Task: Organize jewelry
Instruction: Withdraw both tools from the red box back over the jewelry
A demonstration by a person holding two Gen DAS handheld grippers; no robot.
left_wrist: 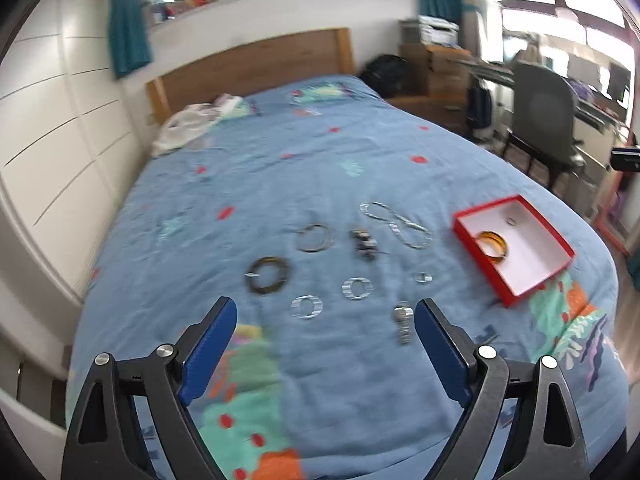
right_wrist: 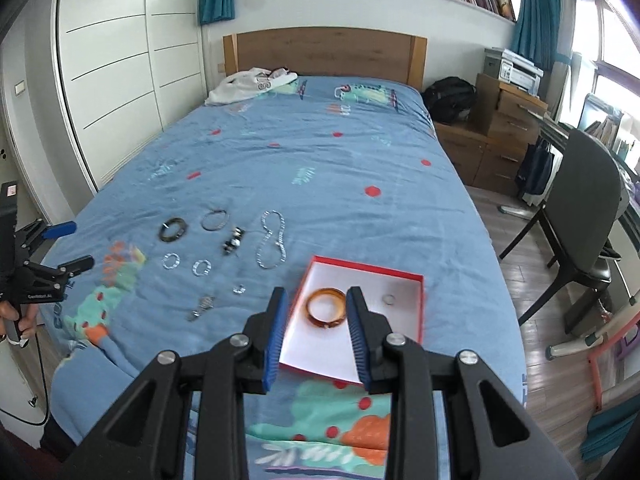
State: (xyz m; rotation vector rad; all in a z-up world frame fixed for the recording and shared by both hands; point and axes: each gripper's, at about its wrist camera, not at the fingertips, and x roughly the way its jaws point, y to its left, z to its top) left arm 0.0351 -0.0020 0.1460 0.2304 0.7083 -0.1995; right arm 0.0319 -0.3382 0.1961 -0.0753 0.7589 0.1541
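A red box with a white inside lies on the blue bedspread and holds an amber bangle and a small ring. Left of it lie a silver chain, a dark bracelet, a thin bangle, beaded rings, and a watch. My left gripper is open and empty above the bed, near the watch. My right gripper is open and empty above the box, framing the amber bangle.
A white garment lies by the wooden headboard. A white wardrobe stands left of the bed. A dark chair, wooden drawers and a desk stand to the right.
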